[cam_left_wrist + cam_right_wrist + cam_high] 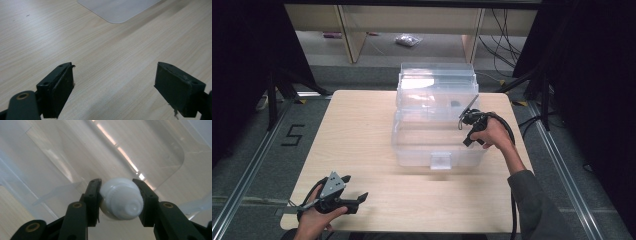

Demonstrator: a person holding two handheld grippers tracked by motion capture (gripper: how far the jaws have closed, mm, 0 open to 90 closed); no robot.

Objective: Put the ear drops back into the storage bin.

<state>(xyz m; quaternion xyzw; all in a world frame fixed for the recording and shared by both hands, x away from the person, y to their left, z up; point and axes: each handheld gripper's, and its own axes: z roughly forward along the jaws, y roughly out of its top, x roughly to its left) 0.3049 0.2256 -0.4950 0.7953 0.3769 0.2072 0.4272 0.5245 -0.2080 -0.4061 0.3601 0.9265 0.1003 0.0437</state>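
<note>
We see the right gripper [120, 195] clamped on a small white bottle [121, 198], holding it over the open clear plastic bin [412, 145] mid-table. Our left gripper [115, 92] hangs wide open and empty above the bare wooden table [112, 50], near its front left corner.

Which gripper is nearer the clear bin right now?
Right. The right gripper is over the clear bin, shut on a white bottle. The left gripper is open, at the table's near left corner, apart from it.
</note>
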